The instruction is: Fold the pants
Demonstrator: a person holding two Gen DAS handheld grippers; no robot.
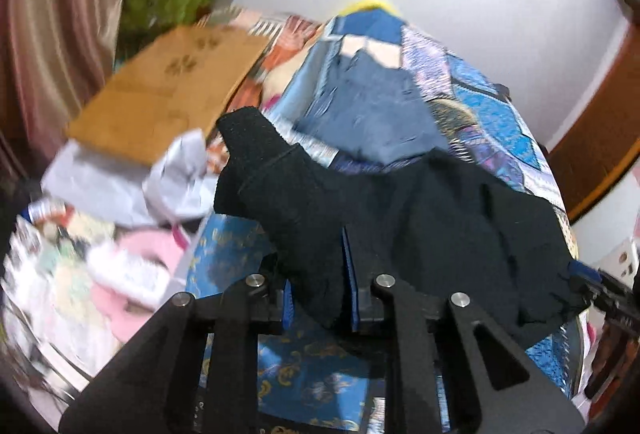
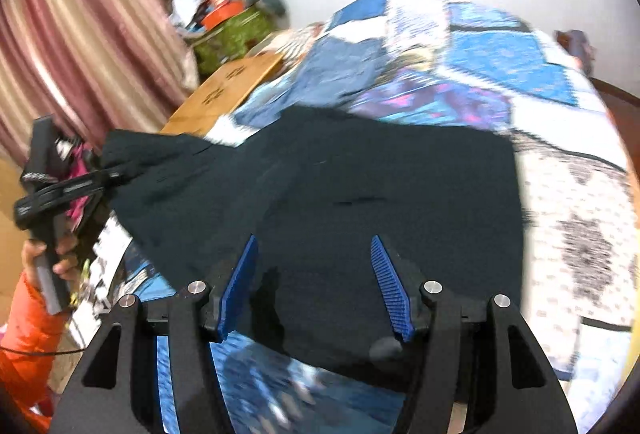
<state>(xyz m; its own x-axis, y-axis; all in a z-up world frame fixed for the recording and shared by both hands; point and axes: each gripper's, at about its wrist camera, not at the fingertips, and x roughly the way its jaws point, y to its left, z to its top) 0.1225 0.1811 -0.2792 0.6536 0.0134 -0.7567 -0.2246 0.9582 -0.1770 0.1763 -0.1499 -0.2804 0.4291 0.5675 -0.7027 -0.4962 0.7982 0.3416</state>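
Observation:
Black pants (image 1: 440,226) lie spread over a blue patchwork bedspread (image 1: 492,114). My left gripper (image 1: 316,254) is shut on a raised fold of them, with cloth bunched between its blue pads and one corner sticking up. In the right wrist view the pants (image 2: 360,174) fill the middle. The left gripper (image 2: 80,182), held by a hand in an orange sleeve, pinches their left corner. My right gripper (image 2: 314,240) hovers over their near edge with jaws apart and both ribbed pad faces bare. From the left wrist view the right gripper (image 1: 588,278) is at the pants' right corner.
A blue denim garment (image 1: 372,102) lies farther back on the bedspread (image 2: 500,62). A cardboard box (image 1: 168,86), crumpled white paper (image 1: 180,174) and pink items (image 1: 152,254) crowd the left. A green bag (image 2: 232,34) and a striped curtain (image 2: 80,14) stand behind.

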